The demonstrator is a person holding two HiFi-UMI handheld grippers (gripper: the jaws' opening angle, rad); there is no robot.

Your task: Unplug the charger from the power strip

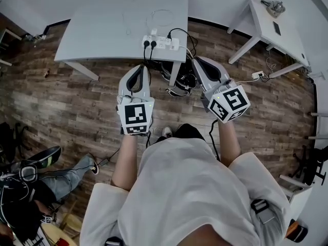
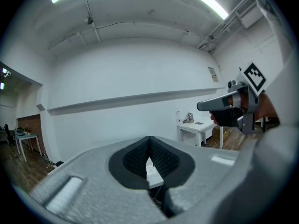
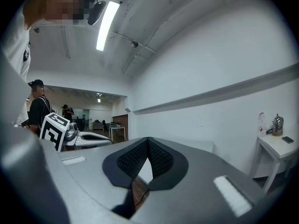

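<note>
The power strip (image 1: 160, 42) lies at the near edge of the grey table (image 1: 102, 29), on its right end, so it can be reached from where we stand. Two black plugs (image 1: 149, 44) sit in its left sockets. A small white block (image 1: 154, 33) stands on its far side, and we take that for the charger, though it is too small to be sure. A thin white cable (image 1: 160, 17) loops on the tabletop beyond it. Darker cables (image 1: 179, 81) hang off the near edge to the floor below.

Both tools are short of the table, over the wood floor, pointing far and roughly level. The left gripper (image 1: 142, 68) is in line with the strip. Its jaws are pressed together with nothing between them, and in the left gripper view (image 2: 149, 138) the strip shows only through the gap below the pads. The right gripper (image 1: 198, 61) is just right of the table's corner, its jaws likewise closed and empty (image 3: 148, 139).

We judge this an approach: neither tool touches anything, and one must open before it can take the charger while the other steadies the strip.
</note>
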